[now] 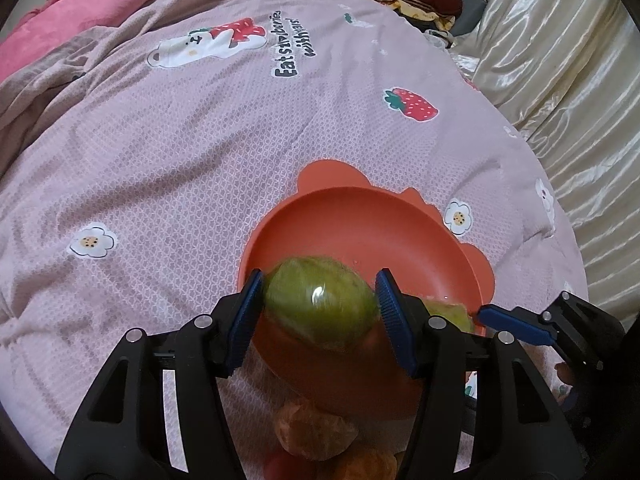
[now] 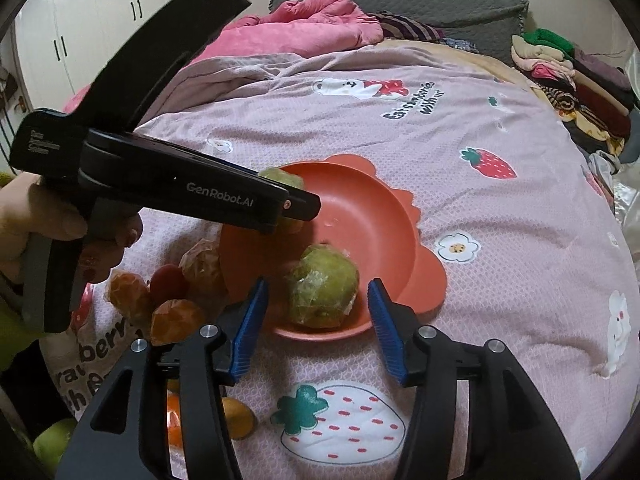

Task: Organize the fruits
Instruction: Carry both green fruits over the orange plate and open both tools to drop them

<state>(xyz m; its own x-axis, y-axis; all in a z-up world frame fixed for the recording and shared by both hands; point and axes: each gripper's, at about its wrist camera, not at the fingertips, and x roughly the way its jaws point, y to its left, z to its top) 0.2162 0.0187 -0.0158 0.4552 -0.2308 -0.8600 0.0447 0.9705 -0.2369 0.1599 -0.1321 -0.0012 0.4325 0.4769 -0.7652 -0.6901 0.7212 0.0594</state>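
An orange bowl [image 1: 360, 232] [image 2: 372, 220] sits on the pink strawberry-print bedcover. My left gripper [image 1: 320, 284] is shut on a green plastic-wrapped fruit [image 1: 320, 304] and holds it above the bowl's near rim. In the right wrist view that left gripper [image 2: 308, 204] reaches in from the left, held by a hand, with its green fruit [image 2: 280, 178] over the bowl's far left side. A second wrapped green fruit [image 2: 324, 288] rests inside the bowl at its near edge. My right gripper [image 2: 318, 286] is open on either side of it, with its pads clear of it.
Wrapped orange fruits [image 2: 176, 320] and a red fruit [image 2: 168, 280] lie on the cover just left of the bowl. A yellow-orange fruit [image 2: 236, 418] and a green one [image 2: 52, 444] lie nearer me. A pink quilt [image 2: 304, 24] and folded clothes [image 2: 568, 76] lie at the far end.
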